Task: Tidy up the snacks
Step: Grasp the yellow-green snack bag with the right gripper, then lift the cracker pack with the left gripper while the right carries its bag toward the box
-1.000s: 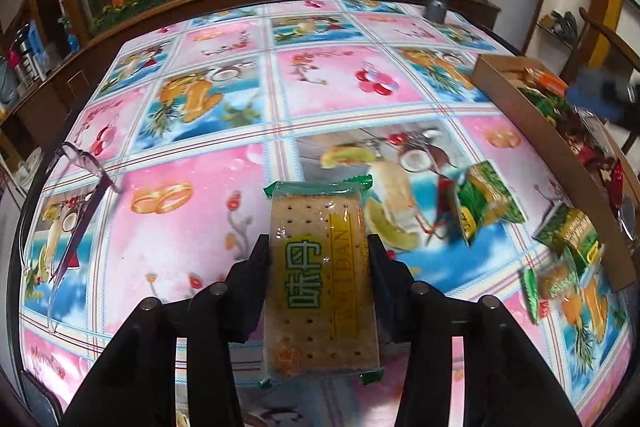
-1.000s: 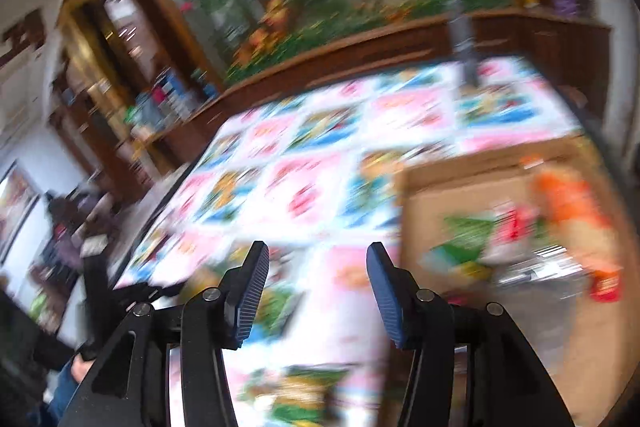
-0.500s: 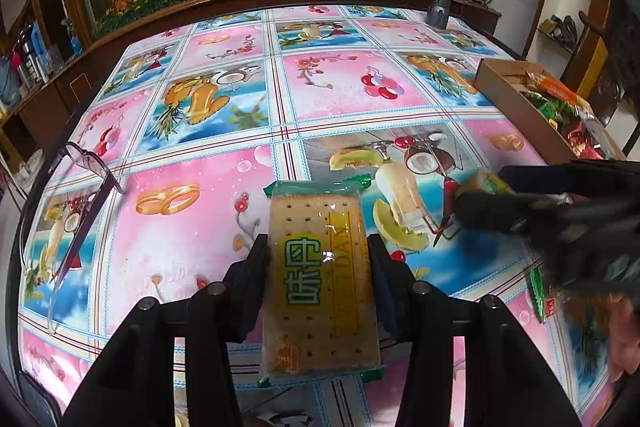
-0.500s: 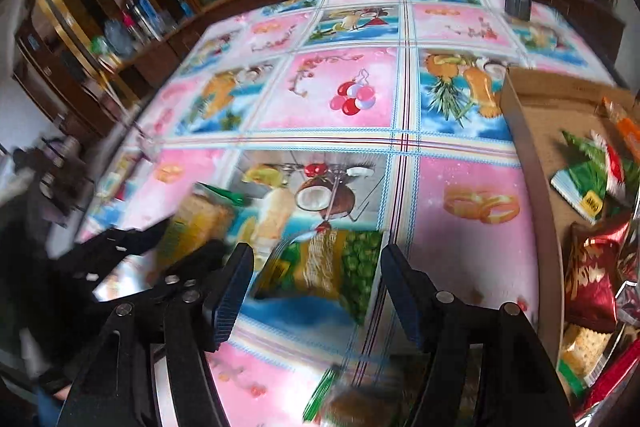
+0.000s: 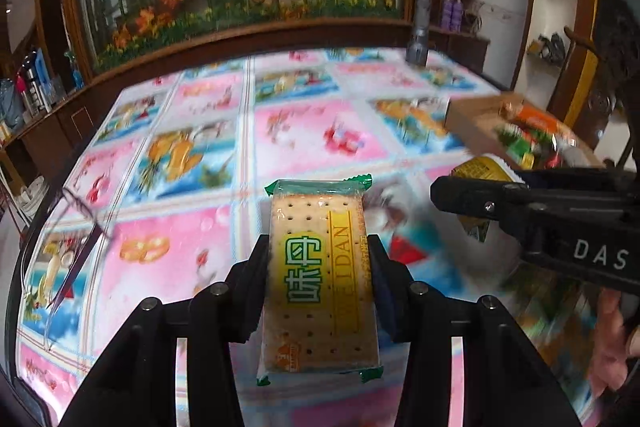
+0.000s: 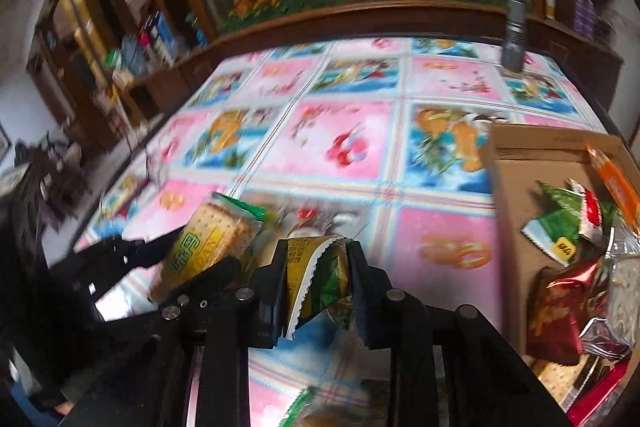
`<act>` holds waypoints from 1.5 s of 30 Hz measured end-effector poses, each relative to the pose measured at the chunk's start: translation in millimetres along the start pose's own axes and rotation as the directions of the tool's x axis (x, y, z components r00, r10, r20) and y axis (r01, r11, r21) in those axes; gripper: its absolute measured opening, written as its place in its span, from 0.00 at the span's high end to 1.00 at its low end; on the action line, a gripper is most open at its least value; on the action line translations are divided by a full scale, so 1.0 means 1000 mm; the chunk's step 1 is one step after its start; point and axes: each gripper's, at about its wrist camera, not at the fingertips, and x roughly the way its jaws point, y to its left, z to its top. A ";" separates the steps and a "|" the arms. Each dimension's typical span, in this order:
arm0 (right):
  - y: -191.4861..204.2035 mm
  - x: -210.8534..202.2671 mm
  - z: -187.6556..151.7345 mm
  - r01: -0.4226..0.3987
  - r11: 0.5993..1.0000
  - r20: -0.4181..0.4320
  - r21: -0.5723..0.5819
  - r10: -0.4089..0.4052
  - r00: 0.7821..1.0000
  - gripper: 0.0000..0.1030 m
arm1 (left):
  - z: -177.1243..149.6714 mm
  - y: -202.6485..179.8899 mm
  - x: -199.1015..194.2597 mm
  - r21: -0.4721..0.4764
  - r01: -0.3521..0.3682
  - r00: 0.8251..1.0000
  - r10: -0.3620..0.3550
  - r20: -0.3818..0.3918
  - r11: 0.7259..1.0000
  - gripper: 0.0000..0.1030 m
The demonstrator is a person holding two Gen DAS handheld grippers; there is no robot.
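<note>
My left gripper point(image 5: 318, 247) is shut on a cracker pack point(image 5: 320, 275) with green ends, held flat above the fruit-print tablecloth point(image 5: 192, 239). The same pack point(image 6: 212, 239) shows at the lower left of the right wrist view. My right gripper point(image 6: 318, 255) has its jaws closing on a green and yellow snack packet point(image 6: 320, 283), which is crumpled between the pads. From the left wrist view that gripper point(image 5: 448, 193) reaches in from the right with the packet point(image 5: 480, 169) behind its tip. A cardboard box point(image 6: 516, 187) with several snack packets stands at the right.
A pair of glasses point(image 5: 76, 211) lies at the table's left edge. A grey cylinder point(image 6: 514, 27) stands at the far right corner. More packets point(image 6: 312, 407) lie on the cloth near the front. A person's hand point(image 5: 612, 347) holds the right gripper. Wooden cabinets ring the table.
My right gripper swung from over the box to the green packet on the cloth and closed on it. My left gripper tilted up slightly with the cracker pack still in it.
</note>
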 end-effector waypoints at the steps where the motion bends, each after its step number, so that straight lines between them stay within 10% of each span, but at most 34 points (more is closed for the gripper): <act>1: -0.005 -0.004 0.002 0.006 1.000 0.014 0.015 -0.006 1.000 0.71 | 0.004 -0.004 0.001 -0.008 -0.004 1.000 0.004 0.015 1.000 0.57; 21: -0.016 -0.020 0.006 -0.065 0.996 0.097 0.068 0.058 0.994 0.71 | 0.016 -0.011 -0.006 -0.024 -0.169 0.974 0.170 0.146 0.985 0.56; 45: -0.019 -0.022 0.005 -0.091 0.992 0.104 0.088 0.082 0.991 0.71 | 0.014 -0.018 -0.017 0.003 -0.210 0.958 0.205 0.200 0.978 0.56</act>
